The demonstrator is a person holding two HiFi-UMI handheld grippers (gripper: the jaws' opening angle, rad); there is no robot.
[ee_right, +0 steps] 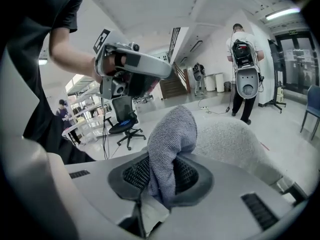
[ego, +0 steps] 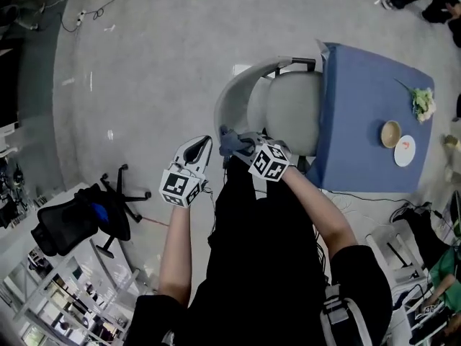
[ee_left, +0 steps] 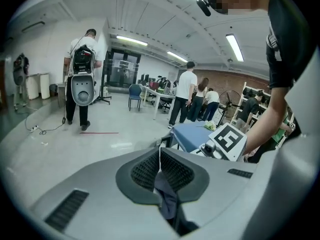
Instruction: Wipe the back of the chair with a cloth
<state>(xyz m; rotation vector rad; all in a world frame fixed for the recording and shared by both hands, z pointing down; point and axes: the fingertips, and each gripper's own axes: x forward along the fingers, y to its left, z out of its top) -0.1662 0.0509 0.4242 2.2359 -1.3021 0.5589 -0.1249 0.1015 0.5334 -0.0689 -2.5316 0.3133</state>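
The chair stands ahead of me, its grey padded back (ego: pixel 292 110) inside a pale shell (ego: pixel 234 92). My right gripper (ego: pixel 241 144) is shut on a grey-blue cloth (ego: pixel 230 141) at the near top edge of the chair. In the right gripper view the cloth (ee_right: pixel 172 134) bulges up out of the right gripper (ee_right: pixel 160 166), a white label hangs behind the pads, and the fuzzy chair back (ee_right: pixel 235 139) lies just beyond. My left gripper (ego: pixel 205 141) hovers left of the cloth. The left gripper (ee_left: pixel 160 156) is shut, with a dark fold of fabric (ee_left: pixel 169 201) behind its pads.
A blue-covered table (ego: pixel 367 114) stands right against the chair, bearing a bowl (ego: pixel 391 133), a plate (ego: pixel 405 151) and flowers (ego: pixel 423 103). A black office chair (ego: pixel 79 218) and shelving stand at lower left. Several people (ee_left: pixel 187 94) stand farther off across the grey floor.
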